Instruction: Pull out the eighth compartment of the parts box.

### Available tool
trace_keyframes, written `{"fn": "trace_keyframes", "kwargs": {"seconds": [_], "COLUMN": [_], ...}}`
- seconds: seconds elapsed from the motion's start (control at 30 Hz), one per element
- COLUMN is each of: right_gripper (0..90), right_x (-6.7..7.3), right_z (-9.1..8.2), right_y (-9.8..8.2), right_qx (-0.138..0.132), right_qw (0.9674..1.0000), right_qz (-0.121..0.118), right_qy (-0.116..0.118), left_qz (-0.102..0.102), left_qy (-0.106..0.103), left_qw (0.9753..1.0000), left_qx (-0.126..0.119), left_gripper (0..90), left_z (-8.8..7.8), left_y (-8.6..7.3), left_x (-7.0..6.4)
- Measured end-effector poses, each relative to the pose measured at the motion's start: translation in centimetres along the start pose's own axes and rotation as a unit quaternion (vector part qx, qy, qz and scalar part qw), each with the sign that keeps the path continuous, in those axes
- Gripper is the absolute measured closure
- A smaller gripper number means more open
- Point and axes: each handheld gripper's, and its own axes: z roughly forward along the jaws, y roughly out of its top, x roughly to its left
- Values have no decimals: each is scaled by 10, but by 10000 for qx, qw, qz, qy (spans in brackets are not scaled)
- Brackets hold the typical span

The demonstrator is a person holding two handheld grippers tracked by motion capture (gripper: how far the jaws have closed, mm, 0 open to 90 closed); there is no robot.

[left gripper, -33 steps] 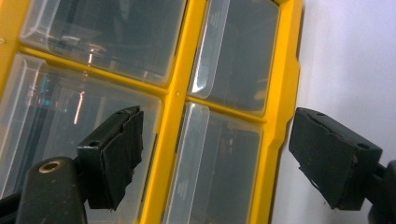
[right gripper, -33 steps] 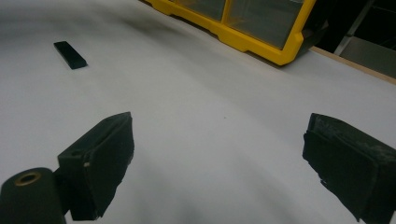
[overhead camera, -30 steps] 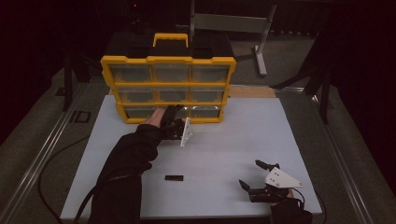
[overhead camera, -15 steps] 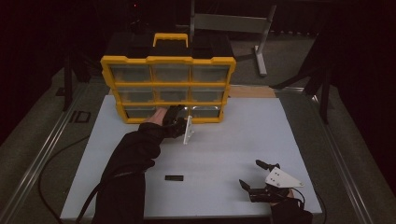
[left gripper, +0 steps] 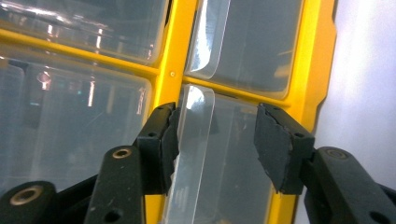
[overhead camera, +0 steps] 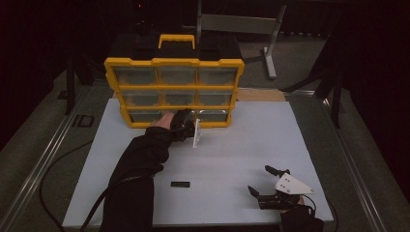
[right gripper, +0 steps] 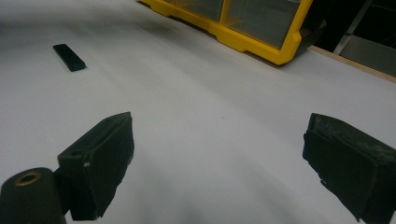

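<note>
A yellow drawer organizer (overhead camera: pixel 111 82) with clear drawers stands at the back of the white table (overhead camera: pixel 251 140). My left gripper (overhead camera: pixel 186 122) is up against its bottom row at the middle drawer. In the left gripper view the jaws (left gripper: pixel 217 140) straddle that drawer's clear handle tab (left gripper: pixel 194 135). They have just been closing: one pad (left gripper: pixel 163 140) rests against the tab, while the other stands well clear of it. My right gripper (overhead camera: pixel 257 179) lies open on the table at the front right, nothing between its fingers (right gripper: pixel 219 158).
A small black bar (overhead camera: pixel 180 184) lies on the table near the front middle, also seen in the right gripper view (right gripper: pixel 68 57). A metal stand (overhead camera: pixel 268 48) sits behind the organizer on the right. The organizer's corner (right gripper: pixel 285 51) shows far ahead of the right gripper.
My left hand has crept slightly to the right along the organizer's bottom row. The right gripper has stayed put.
</note>
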Motion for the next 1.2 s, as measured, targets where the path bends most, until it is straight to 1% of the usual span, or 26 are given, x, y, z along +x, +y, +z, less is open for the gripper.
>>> {"fn": "trace_keyframes", "kwargs": {"seconds": [0.1,0.17,0.23,0.3,0.33,0.43,0.47,0.57,0.63,0.7,0.77,0.8,0.87,0.9,0.93,0.97,1.03,1.07,1.13,1.2], "right_gripper": [89,89,89,89,89,89,89,89,89,89,89,89,89,89,89,89,89,89,89,89], "right_x": [0,0,0,1,1,1,1,1,1,1,1,1,2,1,1,0,0,0,1,1], "right_z": [0,0,0,0,0,0,0,0,1,1,1,1,1,0,0,0,1,1,1,1], "right_y": [0,0,0,0,0,0,0,0,0,1,1,0,1,1,1,1,0,0,0,0], "right_qx": [1,3,4,14,15,15,13,7,9,5,1,10,8,5,5,-13,6,6,12,6], "right_qw": [10000,10000,10000,10000,10000,10000,10000,10000,10000,10000,10000,10000,10000,10000,10000,10000,10000,10000,10000,10000], "right_qz": [10,5,-1,-1,-8,-8,-7,-9,-9,-5,-8,-10,3,-10,-10,13,16,16,-5,6], "right_qy": [3,-1,4,2,0,6,16,15,16,19,21,19,14,10,10,23,11,11,28,31], "left_qz": [-12,52,220,239,254,233,273,293,254,347,343,345,382,372,372,333,265,265,310,305], "left_qy": [13,57,106,116,108,76,35,30,31,6,-21,-72,-32,25,25,116,172,172,135,83], "left_qw": [10000,9999,9996,9994,9993,9993,9991,9989,9989,9984,9982,9981,9978,9979,9979,9982,9985,9985,9984,9987], "left_qx": [25,73,171,222,239,283,330,368,393,452,483,502,537,528,528,481,448,448,453,410], "left_gripper": [531,545,564,574,588,588,588,590,589,588,590,605,609,621,627,655,706,731,734,738], "left_z": [0,0,0,0,0,1,1,2,2,2,2,3,5,5,5,4,4,4,3,3], "left_y": [0,2,4,5,6,8,10,11,12,13,14,16,17,17,17,15,15,15,15,14], "left_x": [1,1,0,1,1,2,3,3,3,4,5,5,4,3,3,2,4,4,5,7]}}
